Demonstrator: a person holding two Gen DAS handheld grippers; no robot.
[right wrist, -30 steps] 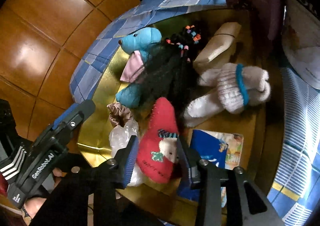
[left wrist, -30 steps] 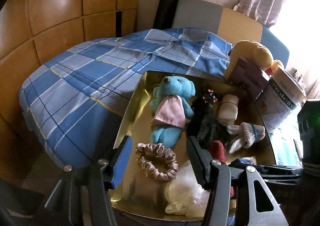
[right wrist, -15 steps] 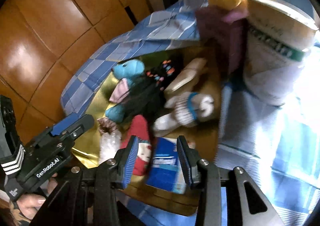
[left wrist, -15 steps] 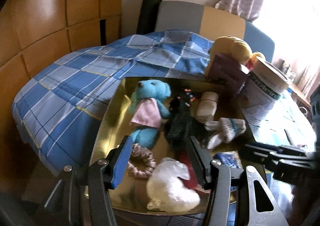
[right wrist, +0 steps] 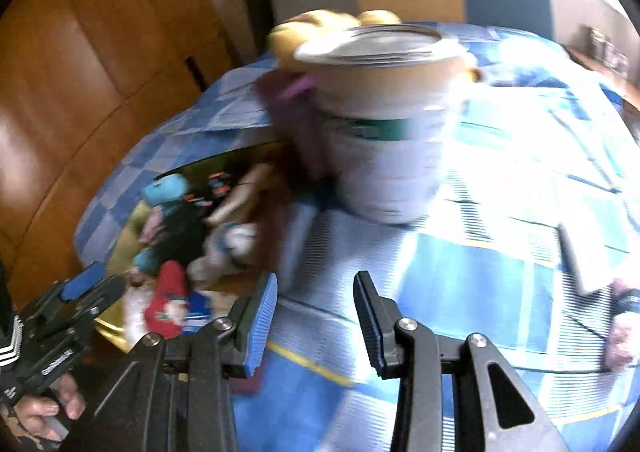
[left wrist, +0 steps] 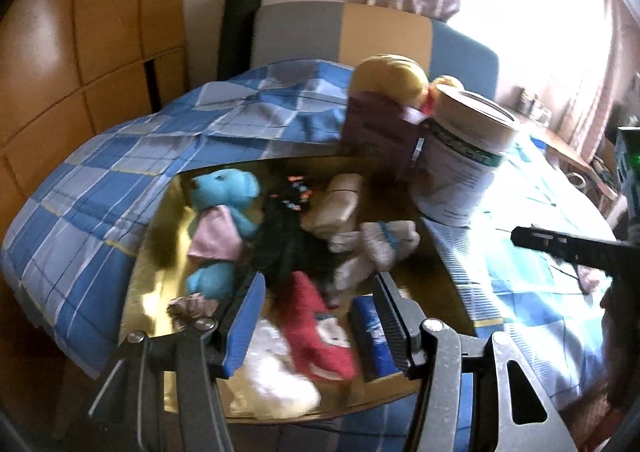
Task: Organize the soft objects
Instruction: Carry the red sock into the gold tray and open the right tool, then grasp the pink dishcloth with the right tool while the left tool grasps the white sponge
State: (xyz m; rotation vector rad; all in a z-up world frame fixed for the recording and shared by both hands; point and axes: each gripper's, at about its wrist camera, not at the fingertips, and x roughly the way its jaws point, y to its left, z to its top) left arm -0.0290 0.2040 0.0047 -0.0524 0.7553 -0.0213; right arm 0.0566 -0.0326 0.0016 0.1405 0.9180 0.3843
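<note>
While both tongs hang above the desk with nothing between their pads, the soft things all lie together on the shiny gold tray [left wrist: 160, 244], and the coming move turns on which tongs face that tray. The left tongs [left wrist: 318, 322] point straight over its near edge with the pads held moderately apart and empty. Directly ahead of them, framed between the blue pad and the black one, lies the red sock with a white figure on it [left wrist: 316, 328], its long axis running away from the tongs and leaning to the left. A crumpled clear plastic bag [left wrist: 276, 372] sits just left of it, and a blue packet [left wrist: 374, 336] just right. Further back lie the blue teddy bear in a pink cloth [left wrist: 220, 224], a black fuzzy bundle [left wrist: 288, 248] and a white sock with a blue band [left wrist: 380, 248].

The right tongs [right wrist: 316, 316] are parted more narrowly, also empty, and aim at bare blue checked cloth [right wrist: 460, 272] in front of the tall white canister [right wrist: 384, 124]; from there the tray lies off to the left. I judge the left hand the nearer one, with the sock lined up for a lengthwise approach.
</note>
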